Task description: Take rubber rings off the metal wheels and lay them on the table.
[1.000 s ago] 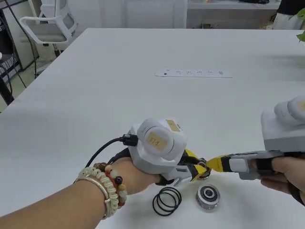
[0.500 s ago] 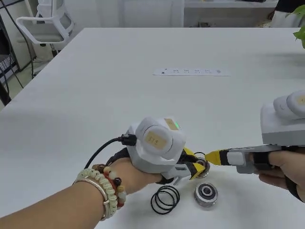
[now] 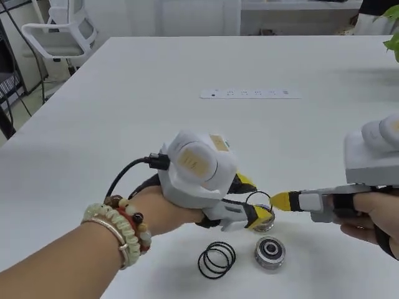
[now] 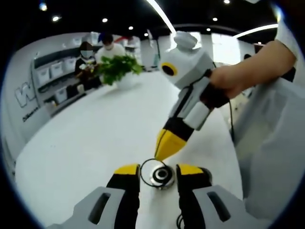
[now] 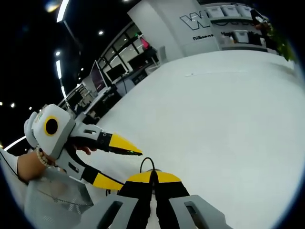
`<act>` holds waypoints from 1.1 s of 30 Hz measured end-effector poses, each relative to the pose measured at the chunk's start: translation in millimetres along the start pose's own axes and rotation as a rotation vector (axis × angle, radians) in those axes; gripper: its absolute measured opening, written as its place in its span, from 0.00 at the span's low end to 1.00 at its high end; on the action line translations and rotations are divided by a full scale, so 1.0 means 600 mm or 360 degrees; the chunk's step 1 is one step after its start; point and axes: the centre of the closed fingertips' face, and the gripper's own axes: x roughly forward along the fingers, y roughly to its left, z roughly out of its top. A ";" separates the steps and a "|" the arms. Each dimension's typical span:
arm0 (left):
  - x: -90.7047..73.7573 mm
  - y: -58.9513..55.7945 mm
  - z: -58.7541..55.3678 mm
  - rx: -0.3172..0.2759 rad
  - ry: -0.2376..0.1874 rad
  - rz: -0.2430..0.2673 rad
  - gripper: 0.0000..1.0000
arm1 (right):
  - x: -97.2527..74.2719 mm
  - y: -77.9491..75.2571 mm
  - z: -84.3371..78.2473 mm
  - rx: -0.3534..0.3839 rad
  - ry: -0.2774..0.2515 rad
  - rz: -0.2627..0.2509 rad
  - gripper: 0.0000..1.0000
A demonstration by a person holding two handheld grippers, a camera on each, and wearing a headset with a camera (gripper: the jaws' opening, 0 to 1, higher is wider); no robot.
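Left gripper [image 3: 252, 199] tilted up, fingers clamping small metal wheel [image 4: 161, 176]; right gripper [image 5: 153, 177] pinches its black rubber ring [image 3: 258, 192]; loose black rings [image 3: 217, 259] already on counter [image 3: 187, 93].

Smooth, matt white, that bench [image 3: 187, 112]. The left hand-held gripper [image 3: 254, 200] and the right hand-held gripper [image 3: 278, 200] wore pale matt plastic with glossy yellow tips. Between the left's jaws the metal wheel [image 4: 162, 175] gleamed, polished. At the right's tip, the rubber ring [image 4: 145, 163] looked thin, dull black. Beside the left, the loose rings [image 3: 217, 260] were equally dull and the second wheel [image 3: 270, 252] was shiny.
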 end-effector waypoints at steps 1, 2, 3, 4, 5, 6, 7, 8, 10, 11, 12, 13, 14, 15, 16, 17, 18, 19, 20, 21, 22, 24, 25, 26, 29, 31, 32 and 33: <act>-0.006 0.002 0.006 0.0005 -0.0004 0.0005 0.32 | -0.001 0.002 0.002 0.0006 -0.0010 0.0008 0.00; -0.011 0.004 0.011 0.0007 -0.0010 0.0006 0.34 | -0.001 0.004 0.004 0.0009 -0.0016 0.0013 0.00; -0.016 0.005 0.016 0.0014 -0.0021 0.0007 0.35 | -0.001 0.006 0.005 0.0010 -0.0021 0.0018 0.00; -0.024 0.005 0.022 0.0028 -0.0033 0.0004 0.38 | -0.001 0.009 0.007 0.0009 -0.0027 0.0027 0.00; -0.029 0.006 0.025 0.0037 -0.0034 0.0001 0.40 | -0.001 0.013 0.009 0.0007 -0.0033 0.0037 0.00; -0.037 0.008 0.029 0.0052 -0.0037 0.0005 0.41 | -0.001 0.016 0.010 0.0006 -0.0036 0.0045 0.00; -0.042 0.011 0.032 0.0052 -0.0038 0.0010 0.43 | -0.001 0.021 0.012 0.0002 -0.0040 0.0056 0.00; -0.050 0.015 0.036 0.0047 -0.0040 0.0017 0.44 | 0.000 0.024 0.013 0.0000 -0.0042 0.0062 0.00; -0.063 0.023 0.043 0.0030 -0.0052 0.0037 0.45 | 0.000 0.031 0.014 -0.0007 -0.0045 0.0078 0.00; -0.067 0.026 0.047 0.0017 -0.0057 0.0048 0.45 | 0.001 0.033 0.015 -0.0011 -0.0045 0.0084 0.00; -0.073 0.028 0.051 0.0015 -0.0066 0.0055 0.46 | 0.001 0.036 0.015 -0.0015 -0.0045 0.0090 0.00; -0.081 0.029 0.056 0.0016 -0.0081 0.0059 0.46 | 0.001 0.038 0.016 -0.0016 -0.0046 0.0096 0.00; -0.086 0.029 0.058 0.0018 -0.0084 0.0059 0.47 | 0.002 0.043 0.017 -0.0017 -0.0048 0.0108 0.00; -0.094 0.030 0.062 0.0024 -0.0086 0.0063 0.48 | 0.002 0.045 0.017 -0.0018 -0.0048 0.0116 0.00; -0.097 0.030 0.063 0.0027 -0.0087 0.0066 0.49 | 0.003 0.049 0.018 -0.0020 -0.0049 0.0126 0.00; -0.106 0.031 0.065 0.0035 -0.0087 0.0073 0.49 | 0.003 0.052 0.018 -0.0021 -0.0048 0.0133 0.00; -0.112 0.031 0.066 0.0039 -0.0089 0.0079 0.50 | 0.004 0.056 0.018 -0.0025 -0.0046 0.0144 0.00; -0.122 0.031 0.068 0.0044 -0.0092 0.0087 0.52 | 0.004 0.059 0.018 -0.0027 -0.0046 0.0152 0.00; -0.129 0.031 0.069 0.0046 -0.0094 0.0091 0.53 | 0.005 0.063 0.018 -0.0027 -0.0044 0.0164 0.00; -0.139 0.030 0.071 0.0046 -0.0099 0.0097 0.54 | 0.005 0.065 0.018 -0.0026 -0.0043 0.0173 0.00; -0.146 0.030 0.071 0.0049 -0.0101 0.0101 0.55 | 0.006 0.068 0.018 -0.0024 -0.0041 0.0182 0.00; -0.163 0.031 0.071 0.0048 -0.0107 0.0121 0.56 | 0.007 0.075 0.018 -0.0028 -0.0036 0.0201 0.00; -0.175 0.031 0.070 0.0044 -0.0109 0.0135 0.57 | 0.008 0.078 0.018 -0.0028 -0.0035 0.0210 0.00; -0.182 0.031 0.069 0.0043 -0.0112 0.0147 0.57 | 0.009 0.082 0.017 -0.0028 -0.0031 0.0226 0.00; -0.206 0.029 0.062 0.0034 -0.0111 0.0180 0.59 | 0.012 0.094 0.015 -0.0021 -0.0021 0.0266 0.00; -0.222 0.030 0.052 0.0021 -0.0091 0.0225 0.61 | 0.016 0.104 0.011 -0.0027 -0.0004 0.0293 0.00; -0.231 0.029 0.046 0.0016 -0.0078 0.0252 0.62 | 0.018 0.108 0.007 -0.0030 0.0009 0.0308 0.00; -0.237 0.027 0.044 0.0013 -0.0083 0.0262 0.63 | 0.020 0.111 0.005 -0.0035 0.0020 0.0317 0.00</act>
